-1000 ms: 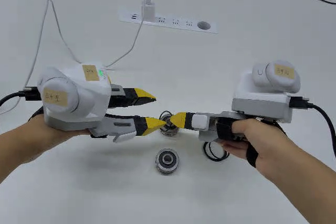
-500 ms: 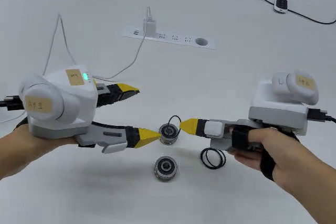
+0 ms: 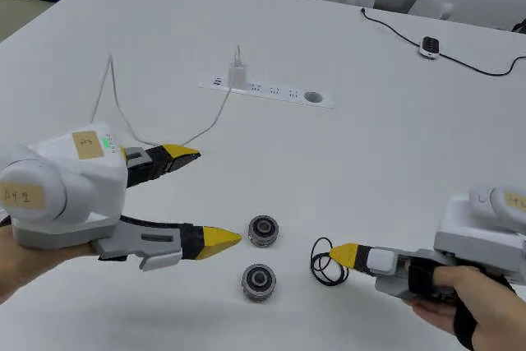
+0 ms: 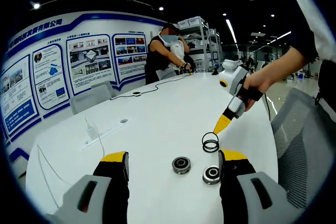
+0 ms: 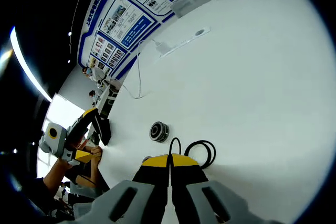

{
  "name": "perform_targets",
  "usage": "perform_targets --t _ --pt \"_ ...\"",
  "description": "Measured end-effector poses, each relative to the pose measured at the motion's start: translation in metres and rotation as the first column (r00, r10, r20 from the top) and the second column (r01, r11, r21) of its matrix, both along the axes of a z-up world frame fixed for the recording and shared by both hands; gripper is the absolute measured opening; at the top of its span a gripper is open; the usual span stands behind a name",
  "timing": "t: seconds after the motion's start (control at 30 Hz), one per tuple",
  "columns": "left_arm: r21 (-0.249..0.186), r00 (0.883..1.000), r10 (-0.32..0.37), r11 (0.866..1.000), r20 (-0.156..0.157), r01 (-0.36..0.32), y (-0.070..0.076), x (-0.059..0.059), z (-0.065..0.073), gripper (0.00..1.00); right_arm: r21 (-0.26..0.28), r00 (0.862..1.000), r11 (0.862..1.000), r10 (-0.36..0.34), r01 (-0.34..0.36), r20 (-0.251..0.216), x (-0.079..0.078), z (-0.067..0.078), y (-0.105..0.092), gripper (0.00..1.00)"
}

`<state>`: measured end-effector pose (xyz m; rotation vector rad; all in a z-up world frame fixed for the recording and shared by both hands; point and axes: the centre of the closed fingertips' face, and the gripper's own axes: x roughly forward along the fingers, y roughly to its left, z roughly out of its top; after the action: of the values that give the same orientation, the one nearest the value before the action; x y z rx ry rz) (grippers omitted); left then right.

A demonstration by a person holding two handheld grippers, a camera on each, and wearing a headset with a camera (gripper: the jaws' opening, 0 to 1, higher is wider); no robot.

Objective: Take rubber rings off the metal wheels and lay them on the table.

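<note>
Metal wheels (image 3: pixel 264 230): two. Rubber rings (image 3: pixel 325 267): overlapping bunch, count unclear. Tools: two, left tool (image 3: pixel 218 195), right tool (image 3: pixel 337 254). Power strip (image 3: pixel 267 90): one.

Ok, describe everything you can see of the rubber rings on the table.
The rings are thin black rubber loops, at least two, overlapping in a loose pile on the white table. They sit right of the wheels and apart from them. One lies flat. Another arches up and seems pinched between the shut tips of the right gripper.
</note>
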<state>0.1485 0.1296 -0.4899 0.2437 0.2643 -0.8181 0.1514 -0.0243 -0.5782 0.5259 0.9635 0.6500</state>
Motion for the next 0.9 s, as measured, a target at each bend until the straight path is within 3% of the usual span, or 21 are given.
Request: perform_targets --t 0.23,0.47,0.57,0.7,0.8,0.87,0.9 --pt "-0.004 1.0 0.018 1.0 0.001 -0.018 0.003 -0.01 0.004 0.71 -0.017 0.998 0.998 -0.054 0.053 -0.037 -0.002 -0.02 -0.013 0.02" --pt "-0.003 0.999 0.036 0.999 -0.003 -0.036 0.008 -0.017 0.005 0.71 -0.076 0.996 0.993 -0.09 0.09 0.005 0.005 -0.027 -0.024 0.02" --pt "0.003 0.999 0.04 0.999 0.0 -0.04 0.009 -0.019 0.005 0.71 -0.103 0.996 0.99 -0.091 0.092 0.012 0.007 -0.029 -0.029 0.09" --pt "0.0 0.999 0.048 0.999 0.001 -0.048 0.011 -0.022 0.006 0.71 -0.117 0.995 0.988 -0.096 0.099 0.036 0.008 -0.024 -0.034 0.1" --pt "-0.007 0.998 0.06 0.998 0.002 -0.06 0.014 -0.023 0.006 0.71 -0.127 0.994 0.988 -0.076 0.087 0.083 0.009 -0.017 -0.038 0.11" --pt "0.001 0.997 0.071 0.997 0.006 -0.071 0.017 -0.024 0.005 0.72 -0.122 0.983 0.99 -0.044 0.066 0.176 0.012 -0.004 -0.037 0.13" --pt "0.023 0.997 0.075 0.997 0.013 -0.076 0.02 -0.024 0.003 0.72 -0.12 0.96 0.991 -0.022 0.057 0.28 0.018 0.01 -0.037 0.16"
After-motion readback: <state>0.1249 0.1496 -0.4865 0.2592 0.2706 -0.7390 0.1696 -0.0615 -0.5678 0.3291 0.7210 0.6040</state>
